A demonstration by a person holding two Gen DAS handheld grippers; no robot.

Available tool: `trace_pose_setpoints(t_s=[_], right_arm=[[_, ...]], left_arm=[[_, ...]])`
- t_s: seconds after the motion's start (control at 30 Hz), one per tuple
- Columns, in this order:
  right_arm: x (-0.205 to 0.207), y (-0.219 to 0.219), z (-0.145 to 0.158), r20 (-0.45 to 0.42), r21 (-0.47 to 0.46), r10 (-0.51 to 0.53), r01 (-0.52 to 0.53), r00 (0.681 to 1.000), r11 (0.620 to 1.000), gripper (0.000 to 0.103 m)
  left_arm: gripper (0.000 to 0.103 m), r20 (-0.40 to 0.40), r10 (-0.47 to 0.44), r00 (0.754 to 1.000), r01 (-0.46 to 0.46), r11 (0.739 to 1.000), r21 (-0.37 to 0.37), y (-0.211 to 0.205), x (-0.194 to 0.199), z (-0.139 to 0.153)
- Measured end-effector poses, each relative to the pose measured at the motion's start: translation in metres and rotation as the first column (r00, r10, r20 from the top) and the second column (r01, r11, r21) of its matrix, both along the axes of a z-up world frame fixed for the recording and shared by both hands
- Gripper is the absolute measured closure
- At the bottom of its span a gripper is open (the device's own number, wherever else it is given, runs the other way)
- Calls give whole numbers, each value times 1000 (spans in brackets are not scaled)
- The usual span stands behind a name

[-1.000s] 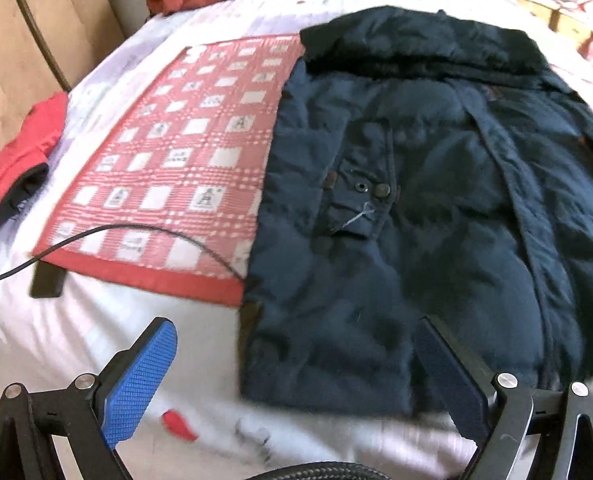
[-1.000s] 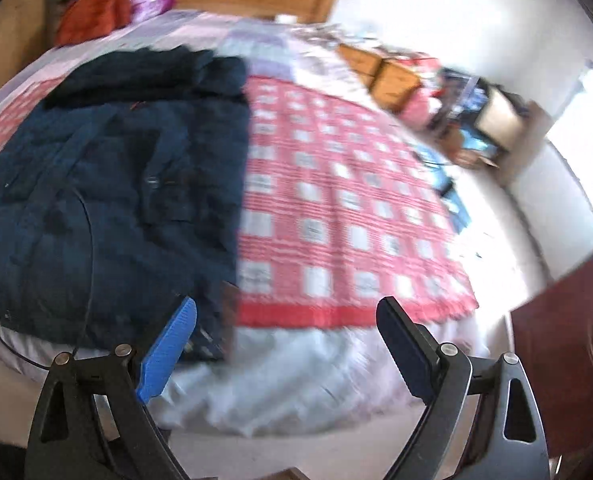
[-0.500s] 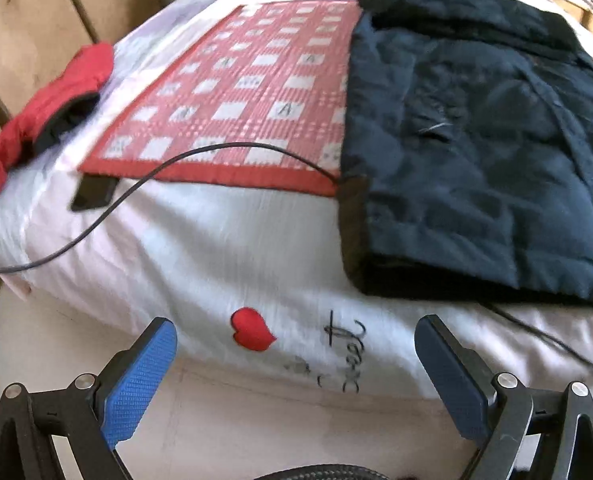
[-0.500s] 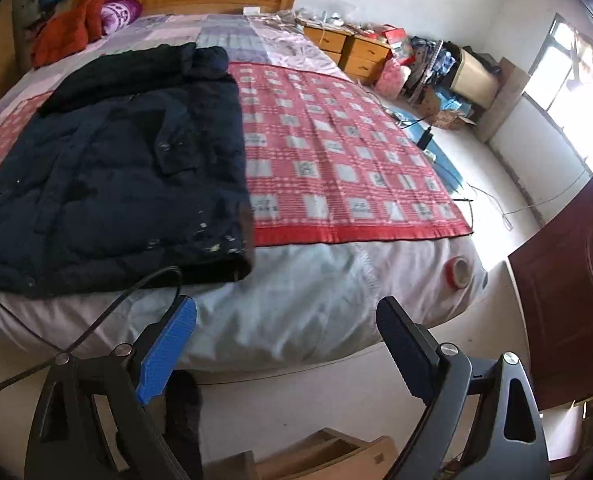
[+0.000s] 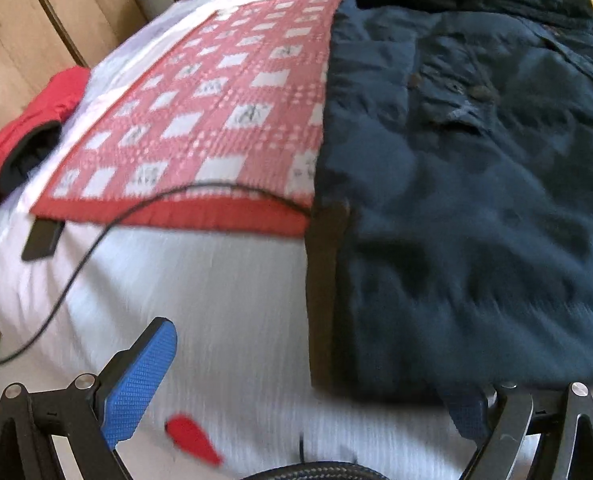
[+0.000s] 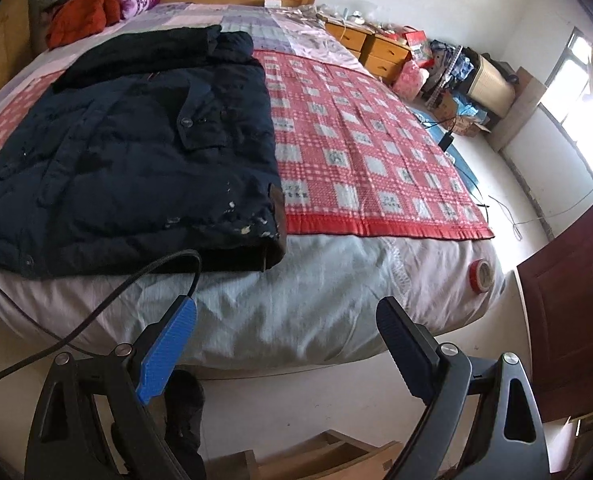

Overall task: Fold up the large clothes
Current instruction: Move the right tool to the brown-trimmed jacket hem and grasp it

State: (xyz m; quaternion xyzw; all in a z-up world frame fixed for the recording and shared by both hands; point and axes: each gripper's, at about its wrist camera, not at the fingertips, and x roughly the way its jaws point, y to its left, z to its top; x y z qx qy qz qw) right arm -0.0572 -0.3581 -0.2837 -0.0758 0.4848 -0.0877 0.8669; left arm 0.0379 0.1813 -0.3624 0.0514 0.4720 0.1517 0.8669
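Note:
A large dark navy padded coat [image 5: 468,184] lies flat on the bed with its sleeves folded in, its hem toward me; it also shows in the right wrist view [image 6: 136,152]. My left gripper [image 5: 304,392] is open and empty, right at the coat's lower left hem corner; its right finger sits partly under the hem edge. My right gripper [image 6: 288,344] is open and empty, held back off the foot of the bed, below the coat's lower right corner [image 6: 272,240].
A red checked mat [image 6: 360,148] covers the bed under the coat. A black cable [image 5: 96,240] crosses the white sheet. Red garments lie at the left edge [image 5: 20,136] and by the headboard [image 6: 84,12]. A tape roll [image 6: 481,275], nightstands and clutter stand to the right.
The left gripper moved forward to the coat's hem corner. The right gripper pulled back from the bed a second ago and has since held about still.

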Motion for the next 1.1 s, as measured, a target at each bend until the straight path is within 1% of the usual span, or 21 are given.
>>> trace_pose_setpoints(t_s=[0.1,0.2,0.27,0.37,0.4,0.5,0.6,0.67,0.7,0.73,0.77,0.8,0.87,0.9,0.93,0.97,1.0,1.03,1.07,1.1], right_arm=[[4,1,-17,5,-23,7,-7,1000,1000,10],[14,-9,-42,1,-40,-39,39,999,998,10],[20,-15,-55,-11,-35,-62,62,998,997,10],[28,-19,-73,-3,-47,-67,67,998,997,10],[30,-21,-75,3,-44,-70,70,998,997,10],[43,-26,-75,59,-24,-76,78,995,997,10],[60,-33,-80,80,-28,-68,70,994,997,10],[71,-38,-86,78,-26,-65,67,995,997,10],[76,-41,-89,75,-31,-63,66,995,997,13],[79,-44,-91,76,-30,-65,68,995,997,21],[81,-48,-93,78,-20,-69,70,995,997,25],[84,-51,-94,78,-8,-73,74,994,997,31],[88,-56,-95,82,31,-67,65,994,997,40],[92,-56,-95,77,43,-46,42,996,998,48],[93,-55,-94,82,44,-32,28,996,999,53],[94,-55,-92,92,57,-27,22,995,998,56],[93,-53,-90,101,69,-26,19,995,997,63],[92,-50,-87,119,92,-24,13,993,996,66],[93,-46,-88,119,113,-7,-7,993,994,66],[96,-40,-90,111,116,25,-38,994,993,66]], left_arm=[[4,35,11,999,-11,1000,5,0,16,5],[7,63,24,998,-22,999,-29,0,23,10],[11,63,21,998,-18,999,-50,0,26,12],[15,48,6,999,-4,999,-42,-4,24,14],[15,48,3,999,-1,999,-40,-5,23,15],[15,52,-2,999,4,1000,-29,-5,21,19],[15,42,1,999,0,1000,-31,-6,23,15],[15,41,15,999,-13,999,-51,-5,26,13],[15,44,18,999,-16,998,-54,-6,27,12],[15,48,20,999,-17,998,-55,-7,28,11],[15,49,19,999,-17,998,-56,-7,28,9],[18,49,15,999,-12,998,-59,-8,28,7],[21,41,2,999,1,998,-61,-10,30,3],[25,41,-4,999,6,998,-65,-10,30,2],[26,47,-6,999,9,998,-69,-10,28,2],[30,58,-6,998,10,997,-74,-10,27,4],[34,72,-8,997,13,997,-80,-10,23,5],[36,78,-14,997,21,996,-86,-11,21,5],[43,75,-28,997,36,995,-97,-12,20,3],[48,66,-48,997,55,993,-104,-15,21,0]])
